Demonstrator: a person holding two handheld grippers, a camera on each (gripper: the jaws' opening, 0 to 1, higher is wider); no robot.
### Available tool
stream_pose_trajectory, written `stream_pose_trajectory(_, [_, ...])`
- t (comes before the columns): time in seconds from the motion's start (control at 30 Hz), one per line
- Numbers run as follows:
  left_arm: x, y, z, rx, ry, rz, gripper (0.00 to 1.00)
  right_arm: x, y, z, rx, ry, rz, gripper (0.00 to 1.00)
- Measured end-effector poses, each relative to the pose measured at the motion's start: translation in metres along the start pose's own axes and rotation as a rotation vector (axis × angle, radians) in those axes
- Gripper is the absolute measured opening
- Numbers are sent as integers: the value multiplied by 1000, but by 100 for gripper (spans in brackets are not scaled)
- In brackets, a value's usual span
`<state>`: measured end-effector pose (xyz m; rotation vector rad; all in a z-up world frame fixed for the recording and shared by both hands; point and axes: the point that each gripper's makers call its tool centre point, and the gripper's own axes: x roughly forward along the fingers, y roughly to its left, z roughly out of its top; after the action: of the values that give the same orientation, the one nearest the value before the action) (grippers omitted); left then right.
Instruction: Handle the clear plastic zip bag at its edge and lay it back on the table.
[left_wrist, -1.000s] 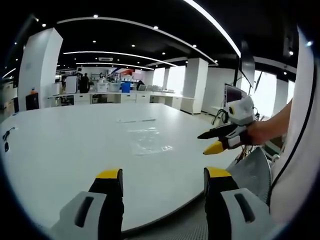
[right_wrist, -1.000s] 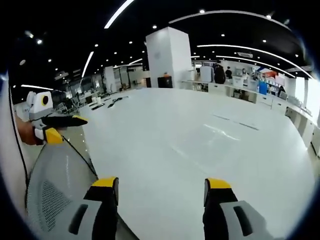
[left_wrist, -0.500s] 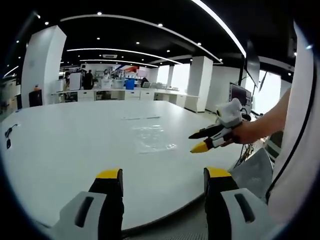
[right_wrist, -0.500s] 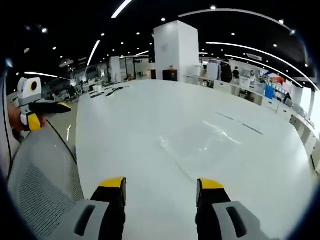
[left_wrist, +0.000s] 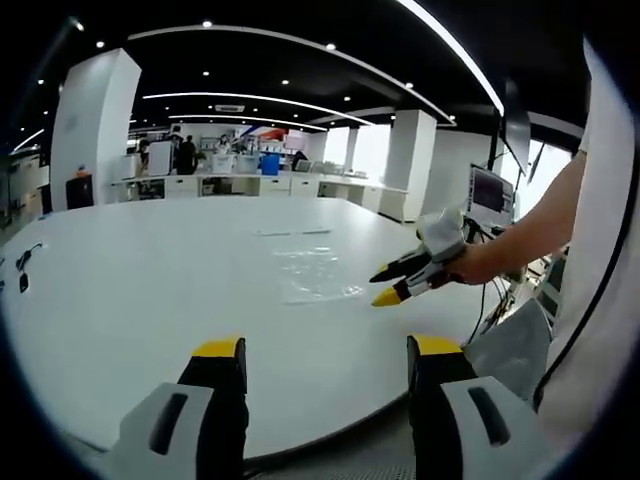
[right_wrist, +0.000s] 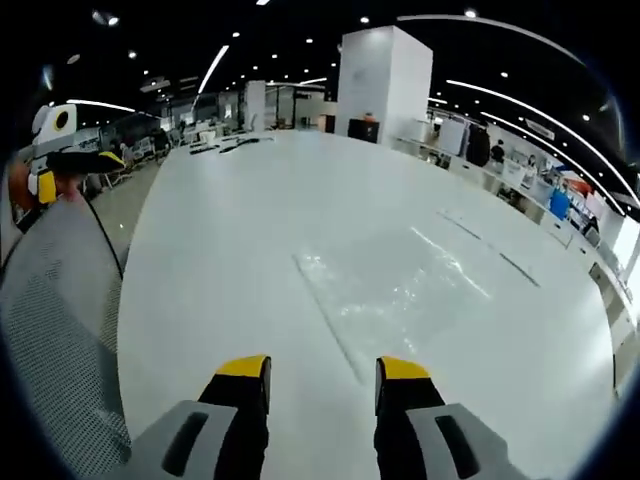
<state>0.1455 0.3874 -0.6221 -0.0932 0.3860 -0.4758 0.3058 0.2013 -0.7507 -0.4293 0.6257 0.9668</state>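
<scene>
I see the bag (right_wrist: 400, 290) lying flat on the white table (right_wrist: 230, 230), just beyond my right gripper (right_wrist: 322, 368), whose jaws stand a little apart with nothing between them. In the left gripper view the bag (left_wrist: 310, 275) lies far out on the table (left_wrist: 130, 300), with the right gripper (left_wrist: 392, 286) hovering just to its right, held by a hand (left_wrist: 470, 265). My left gripper (left_wrist: 325, 350) has its jaws wide apart and empty, near the table's near edge.

Zip bag (right_wrist: 400, 290) flat on the table (right_wrist: 230, 230), just ahead of the right gripper (right_wrist: 322, 372) jaws.
</scene>
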Motion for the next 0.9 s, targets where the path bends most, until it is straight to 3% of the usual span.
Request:
stream_pose_trajectory(0.43, [2, 5, -1, -6, 7, 27, 63, 11, -23, -10, -38, 72, 18, 27])
stream_pose_trajectory(0.77, [3, 8, -3, -1, 6, 30, 62, 20, -24, -12, -44, 111, 49, 21])
stream_pose_trajectory(0.9, [3, 7, -1, -3, 2, 30, 62, 22, -24, -16, -77, 137, 62, 13])
